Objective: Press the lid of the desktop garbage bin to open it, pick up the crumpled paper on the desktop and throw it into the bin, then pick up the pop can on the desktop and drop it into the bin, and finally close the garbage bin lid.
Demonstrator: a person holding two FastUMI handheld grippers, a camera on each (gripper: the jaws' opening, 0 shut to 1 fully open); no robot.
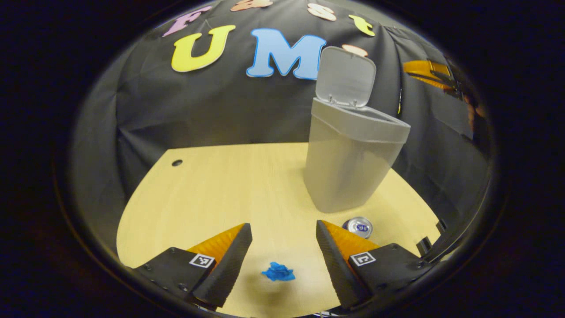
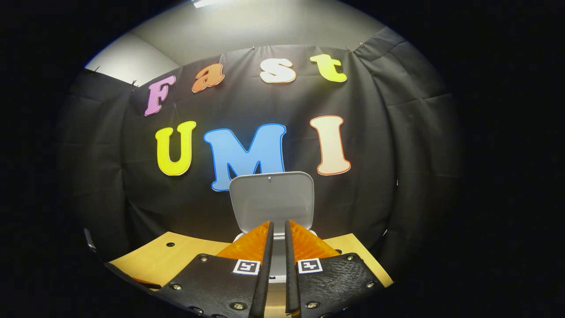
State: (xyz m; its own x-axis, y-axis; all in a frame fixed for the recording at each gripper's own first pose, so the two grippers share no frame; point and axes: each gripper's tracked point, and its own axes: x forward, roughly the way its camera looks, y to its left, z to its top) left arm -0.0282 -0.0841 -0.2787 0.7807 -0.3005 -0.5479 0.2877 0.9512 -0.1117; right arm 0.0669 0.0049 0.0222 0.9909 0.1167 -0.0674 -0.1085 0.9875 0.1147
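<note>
Pale wooden desktop (image 1: 247, 185) carries the grey plastic bin (image 1: 348, 163), whose flip lid (image 1: 346, 79) already stands upright, so the paper pickup looks like your step. Your left gripper (image 1: 282, 247) hovers wide apart above the small blue crumpled paper (image 1: 278, 272), with the silver pop can (image 1: 358, 226) beside the bin's base. Lower straight down, straddle the wad evenly, then close; your right gripper (image 2: 279, 229), nearly closed and empty, waits facing the lid.

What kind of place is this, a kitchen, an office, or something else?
Most likely a small recording booth set up as a desk, not a real room. A black cloth wall hangs behind a pale wooden desktop, which holds only staged items: a grey bin, a pop can and crumpled paper.
</note>
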